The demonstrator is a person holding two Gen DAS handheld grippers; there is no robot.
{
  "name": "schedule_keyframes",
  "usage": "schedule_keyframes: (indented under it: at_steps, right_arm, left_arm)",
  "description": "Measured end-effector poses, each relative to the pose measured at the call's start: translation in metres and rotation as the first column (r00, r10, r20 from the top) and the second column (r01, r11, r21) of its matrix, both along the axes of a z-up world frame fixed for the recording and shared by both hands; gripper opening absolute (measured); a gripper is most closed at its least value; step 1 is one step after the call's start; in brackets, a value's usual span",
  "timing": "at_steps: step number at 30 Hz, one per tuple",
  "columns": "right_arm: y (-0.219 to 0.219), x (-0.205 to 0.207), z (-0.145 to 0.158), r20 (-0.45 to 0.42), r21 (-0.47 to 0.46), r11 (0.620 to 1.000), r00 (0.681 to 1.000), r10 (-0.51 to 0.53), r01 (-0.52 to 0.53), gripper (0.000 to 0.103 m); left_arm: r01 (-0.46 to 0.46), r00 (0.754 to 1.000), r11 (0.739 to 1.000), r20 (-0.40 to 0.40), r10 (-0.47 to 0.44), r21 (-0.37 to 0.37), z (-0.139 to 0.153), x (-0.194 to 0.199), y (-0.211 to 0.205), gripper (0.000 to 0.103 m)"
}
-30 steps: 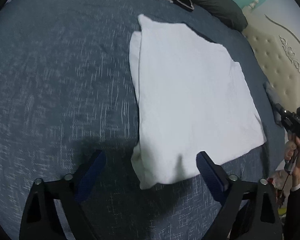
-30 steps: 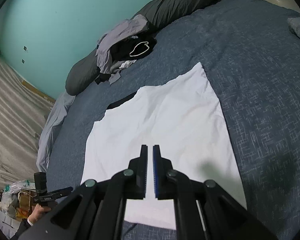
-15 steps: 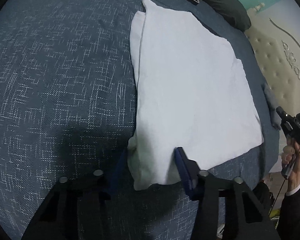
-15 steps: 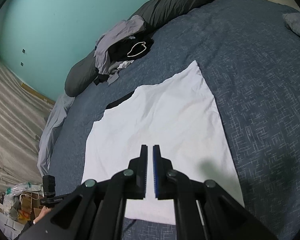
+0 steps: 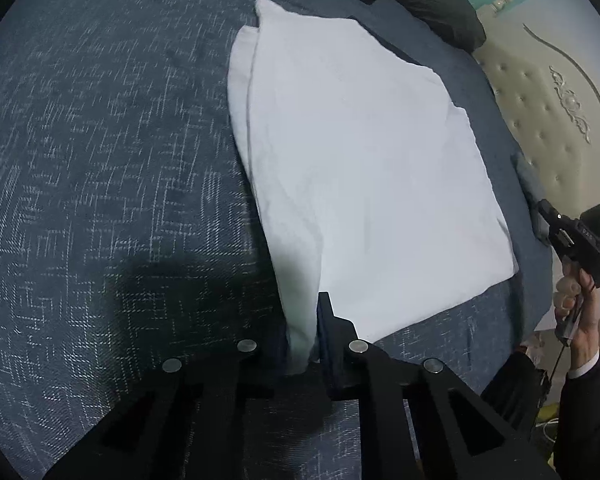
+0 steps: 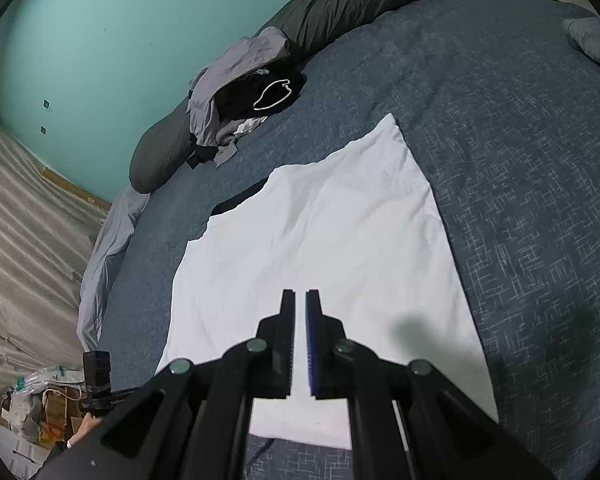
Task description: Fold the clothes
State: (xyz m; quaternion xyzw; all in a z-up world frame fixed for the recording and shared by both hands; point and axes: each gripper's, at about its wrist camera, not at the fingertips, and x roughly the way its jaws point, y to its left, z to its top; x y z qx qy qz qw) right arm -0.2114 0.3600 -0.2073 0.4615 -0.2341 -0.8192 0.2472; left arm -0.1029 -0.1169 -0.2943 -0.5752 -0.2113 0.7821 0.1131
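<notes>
Pinching one white garment (image 5: pixel 360 168) corner, the left gripper (image 5: pixel 302 332) grips; the right gripper (image 6: pixel 300 316) hovers nearly closed, empty.

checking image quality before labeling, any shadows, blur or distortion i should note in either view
Left wrist view: fisheye bending, dark corners, a broad shadow on the blue bedspread beside the left gripper. Right wrist view: same curvature, the white garment bright but unglared, with a soft shadow near its right edge.
</notes>
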Motion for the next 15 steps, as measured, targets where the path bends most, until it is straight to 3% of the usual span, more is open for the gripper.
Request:
schedule_keyframes:
  at_steps: [7,15]
  right_arm:
    - [0.008,-0.002,0.003,-0.008,-0.007,1.0,1.0,-0.006,0.006,0.005]
    - [0.036,0.001,0.011,-0.022,-0.017,1.0,1.0,-0.016,0.016,0.005]
  left_arm:
    - [0.044,0.998,0.999,-0.049,-0.043,0.019,0.036,-0.017,0.03,0.012]
    - [0.162,0.979,0.987,-0.128,-0.161,-0.003,0.098,-0.074,0.12,0.011]
